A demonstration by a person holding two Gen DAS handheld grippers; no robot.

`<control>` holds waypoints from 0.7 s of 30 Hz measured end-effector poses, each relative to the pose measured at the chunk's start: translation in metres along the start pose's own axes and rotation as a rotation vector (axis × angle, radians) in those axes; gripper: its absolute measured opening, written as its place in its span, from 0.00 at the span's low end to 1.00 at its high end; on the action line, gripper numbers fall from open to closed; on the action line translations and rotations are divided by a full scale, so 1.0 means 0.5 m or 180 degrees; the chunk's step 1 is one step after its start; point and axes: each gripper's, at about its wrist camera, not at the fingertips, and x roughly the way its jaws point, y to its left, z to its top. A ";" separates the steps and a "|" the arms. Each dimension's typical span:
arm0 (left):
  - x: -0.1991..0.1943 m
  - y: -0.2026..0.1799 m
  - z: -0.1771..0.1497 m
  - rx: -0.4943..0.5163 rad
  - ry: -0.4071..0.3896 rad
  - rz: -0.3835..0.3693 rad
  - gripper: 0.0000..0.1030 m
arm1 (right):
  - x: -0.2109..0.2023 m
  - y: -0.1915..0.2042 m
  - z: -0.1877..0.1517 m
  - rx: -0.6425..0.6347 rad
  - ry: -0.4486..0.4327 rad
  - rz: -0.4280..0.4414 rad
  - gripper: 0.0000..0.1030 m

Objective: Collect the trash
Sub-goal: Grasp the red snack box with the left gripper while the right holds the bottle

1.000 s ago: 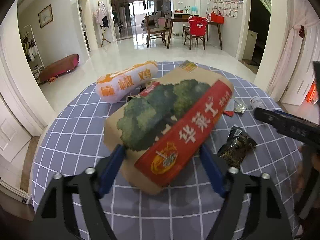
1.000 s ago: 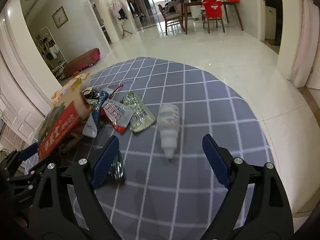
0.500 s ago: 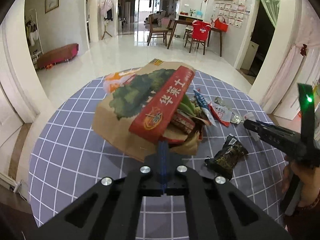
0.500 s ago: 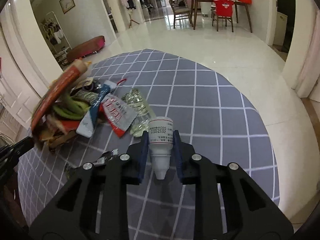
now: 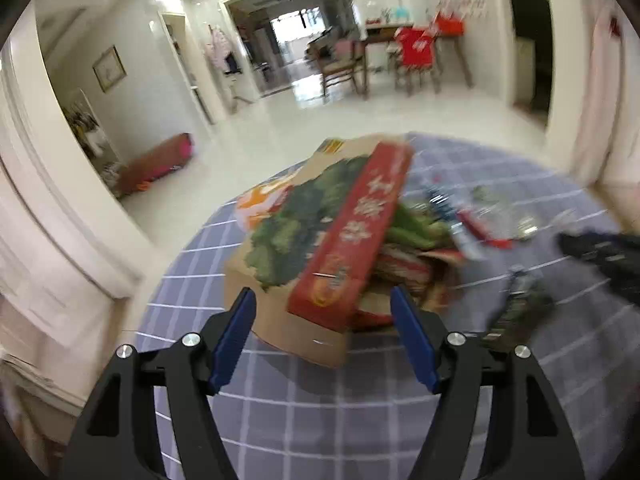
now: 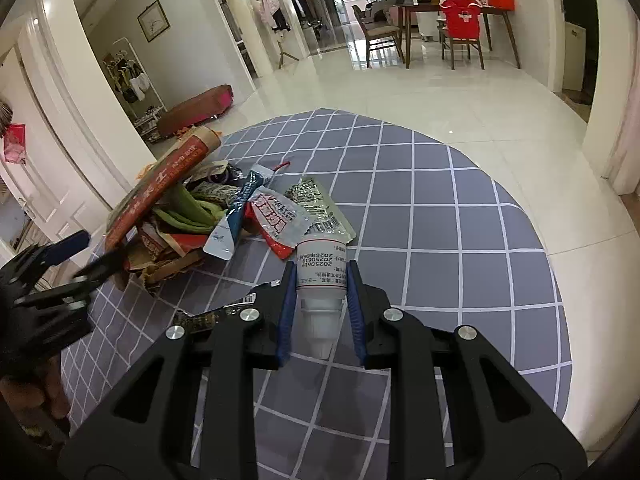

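**Bottle gripped, bag unheld: deposit step pending**

Right gripper (image 6: 321, 312): fingers clamped on a small white bottle (image 6: 321, 268), label end pointing away from the camera, narrow end toward it. Whether the bottle is clear of the tabletop (image 6: 460, 216) cannot be settled from this view. It sits near the middle of the checked cloth, touching or just overlapping the nearest wrapper.

Left gripper (image 5: 324, 334): jaws spread wide, nothing between them. It faces the near end of the paper bag (image 5: 320, 248), which lies on its side toward the left edge of the tabletop with its mouth turned to the right. The left view is blurred; fine detail there is unreliable.

Loose trash: several wrappers (image 6: 280, 216) spill from the bag mouth across the cloth. A dark packet (image 5: 520, 312) lies nearer the front edge, apart from the heap.

Assessment: the step in hand is the pickup of the bottle, which appears secured. The next move calls for carrying it left to the bag mouth and releasing it inside. The mouth is low and crowded, so the left gripper will likely need to take hold of the bag's edge and lift it first.

Remaining: wrappers and packet are not yet collected.
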 end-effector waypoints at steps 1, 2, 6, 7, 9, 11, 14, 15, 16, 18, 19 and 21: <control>0.009 -0.005 0.001 0.0056 0.0017 0.0078 0.66 | -0.002 0.001 -0.001 -0.0001 -0.0006 0.0017 0.23; 0.018 -0.011 0.003 0.0114 0.0029 0.0159 0.66 | -0.002 0.000 0.000 -0.0002 -0.0009 0.0028 0.23; 0.030 -0.038 0.012 0.0400 -0.0045 0.0513 0.65 | 0.000 -0.001 0.002 0.0010 -0.0023 0.0069 0.23; 0.032 -0.044 0.014 0.0471 -0.0046 0.0514 0.53 | 0.001 -0.001 0.002 0.0014 -0.0024 0.0077 0.23; 0.033 -0.044 0.018 0.0466 0.0002 0.0438 0.35 | 0.002 0.000 0.000 0.0020 -0.0016 0.0096 0.23; 0.030 -0.041 0.017 0.0493 0.0000 0.0478 0.27 | -0.002 0.000 -0.004 0.0019 -0.0014 0.0118 0.23; 0.004 -0.017 0.016 0.0367 -0.0111 0.0519 0.16 | -0.013 0.004 -0.011 0.0030 -0.0030 0.0154 0.23; -0.005 -0.010 0.018 0.0313 -0.0136 0.0511 0.15 | -0.016 0.003 -0.011 0.0035 -0.0036 0.0166 0.23; -0.017 0.001 0.018 0.0237 -0.0169 0.0481 0.12 | -0.023 0.006 -0.013 0.0037 -0.0049 0.0178 0.23; -0.047 0.030 0.018 0.0068 -0.0266 0.0481 0.07 | -0.041 0.012 -0.016 0.0033 -0.0093 0.0199 0.23; -0.063 0.037 0.022 0.0005 -0.0303 0.0509 0.07 | -0.050 0.014 -0.017 0.0032 -0.0117 0.0212 0.23; -0.098 0.069 0.016 -0.0213 -0.0404 0.0425 0.06 | -0.069 0.016 -0.020 0.0038 -0.0171 0.0243 0.23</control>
